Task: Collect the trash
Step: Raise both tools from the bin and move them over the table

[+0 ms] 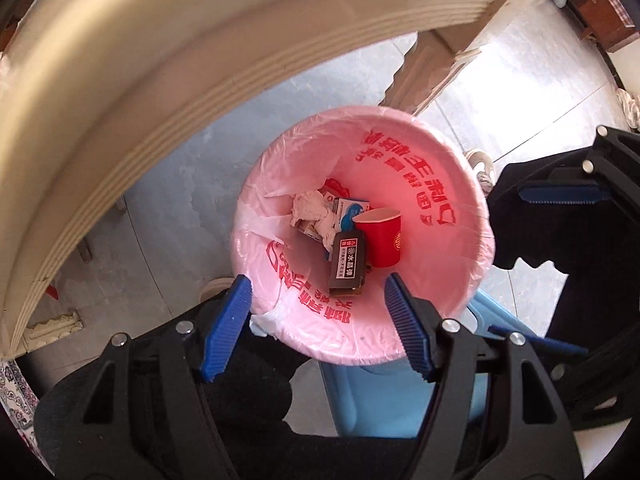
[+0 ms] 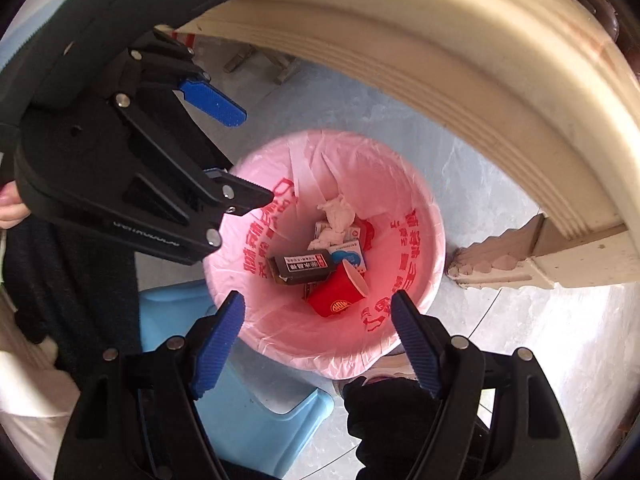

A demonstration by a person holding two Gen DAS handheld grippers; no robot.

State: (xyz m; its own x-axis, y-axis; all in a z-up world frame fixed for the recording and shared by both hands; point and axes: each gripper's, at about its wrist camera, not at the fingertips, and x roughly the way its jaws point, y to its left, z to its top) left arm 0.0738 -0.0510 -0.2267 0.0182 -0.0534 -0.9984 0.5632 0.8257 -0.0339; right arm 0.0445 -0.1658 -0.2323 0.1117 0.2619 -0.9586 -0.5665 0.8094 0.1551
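A bin with a pink liner [image 1: 448, 176] [image 2: 416, 224] stands on the floor right below both grippers. Inside lie a red paper cup [image 1: 382, 240] [image 2: 338, 296], a black box [image 1: 347, 262] [image 2: 304, 266], crumpled tissue [image 1: 310, 210] [image 2: 334, 216] and a blue-and-white carton [image 1: 352, 208] [image 2: 352, 258]. My left gripper [image 1: 318, 286] [image 2: 244, 152] hangs open above the bin's near rim, nothing between its blue pads. My right gripper [image 2: 318, 300] [image 1: 548, 268] is open too and empty, beside the left one over the bin.
A cream curved furniture edge [image 1: 120, 100] [image 2: 460, 60] arches above the bin. A light-blue plastic stool [image 1: 384, 396] [image 2: 256, 420] stands against the bin. A carved cream leg [image 1: 432, 68] [image 2: 500, 260] and the person's dark clothing [image 1: 592, 260] are close by. Grey floor tiles surround it.
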